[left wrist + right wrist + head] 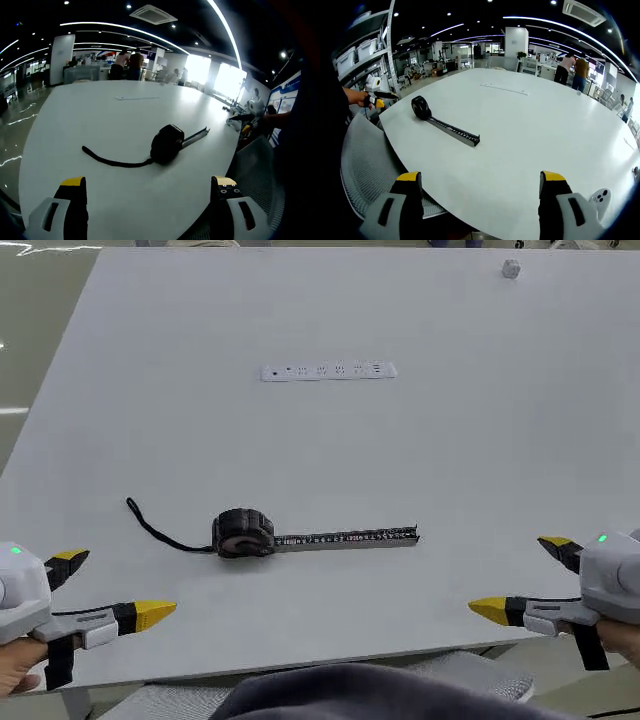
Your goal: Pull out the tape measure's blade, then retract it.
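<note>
A black tape measure (pixel 243 533) lies on the white table (pixel 330 440), near its front edge. Its blade (pixel 348 538) sticks out to the right and rests flat, and a black wrist strap (pixel 155 527) trails off to the left. The case (pixel 167 143) and blade (pixel 196 137) lie ahead of the left gripper (pixel 150 187), which is open and apart from them. My left gripper (pixel 110 585) hovers at the lower left, off the strap. My right gripper (pixel 520 575) is open at the lower right. In its view the blade (pixel 455 132) runs from the case (pixel 421 107).
A white power strip (pixel 329 371) lies flat at mid-table. A small grey block (pixel 511 269) sits at the far right corner. A grey mesh chair back (pixel 470 675) is just below the table's front edge. People stand far behind the table (pixel 127 65).
</note>
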Demonstrator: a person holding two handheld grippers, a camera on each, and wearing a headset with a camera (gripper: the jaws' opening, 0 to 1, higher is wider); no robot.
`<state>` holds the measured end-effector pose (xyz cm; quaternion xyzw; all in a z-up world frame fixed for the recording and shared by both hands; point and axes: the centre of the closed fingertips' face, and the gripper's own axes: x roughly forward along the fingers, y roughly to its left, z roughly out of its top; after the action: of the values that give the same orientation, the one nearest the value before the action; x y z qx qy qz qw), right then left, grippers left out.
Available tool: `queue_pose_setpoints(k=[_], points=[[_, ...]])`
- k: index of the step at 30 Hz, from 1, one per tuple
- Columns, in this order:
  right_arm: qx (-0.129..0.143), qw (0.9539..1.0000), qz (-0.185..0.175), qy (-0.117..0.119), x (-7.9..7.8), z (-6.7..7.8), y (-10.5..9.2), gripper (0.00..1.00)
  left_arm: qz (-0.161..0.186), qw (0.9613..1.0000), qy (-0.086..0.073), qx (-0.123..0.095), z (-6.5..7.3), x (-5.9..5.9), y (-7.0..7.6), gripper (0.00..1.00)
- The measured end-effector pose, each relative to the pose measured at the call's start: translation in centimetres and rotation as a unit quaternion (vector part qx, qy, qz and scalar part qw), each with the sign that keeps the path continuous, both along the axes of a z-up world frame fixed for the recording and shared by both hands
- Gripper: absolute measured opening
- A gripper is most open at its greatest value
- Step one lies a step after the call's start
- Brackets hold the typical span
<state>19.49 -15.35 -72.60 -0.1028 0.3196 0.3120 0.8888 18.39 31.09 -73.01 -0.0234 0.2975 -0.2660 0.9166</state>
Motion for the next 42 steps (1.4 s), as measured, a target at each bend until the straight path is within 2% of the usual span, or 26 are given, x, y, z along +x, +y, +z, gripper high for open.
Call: queue_pose_setpoints(k=[5, 13, 20, 28, 35, 42], points=[[0.002, 1.0000, -0.004, 0.004, -0.1, -0.3, -0.2, 1.00, -0.002, 1.0000, -0.001, -0.006, 0.0, -0.4, -0.7, 1.00], [0.003, 1.0000, -0.007, 0.002, 0.1, -0.3, -0.2, 1.00, -0.006, 1.0000, 0.003, -0.006, -0.1, -1.1, -0.5, 1.00], [0.000, 0.9998, -0.013, 0.013, -0.5, -0.5, -0.8, 0.99, 0.001, 0.9999, -0.009, -0.013, 0.6, -1.0, -0.4, 1.00], [-0.001, 0.9998, -0.019, 0.004, 0.3, -0.2, -1.3, 0.99, -0.003, 0.9999, -0.007, -0.011, 0.4, -1.1, -0.7, 1.00], [-0.008, 0.9999, 0.001, 0.007, 0.3, -0.2, -0.3, 0.99, 0.004, 0.9998, -0.016, -0.015, 0.8, -0.8, -0.8, 1.00], [-0.013, 0.9997, 0.013, 0.014, 0.1, -0.5, -0.1, 0.99, 0.008, 0.9997, -0.019, -0.016, 1.1, -0.7, -0.8, 1.00]])
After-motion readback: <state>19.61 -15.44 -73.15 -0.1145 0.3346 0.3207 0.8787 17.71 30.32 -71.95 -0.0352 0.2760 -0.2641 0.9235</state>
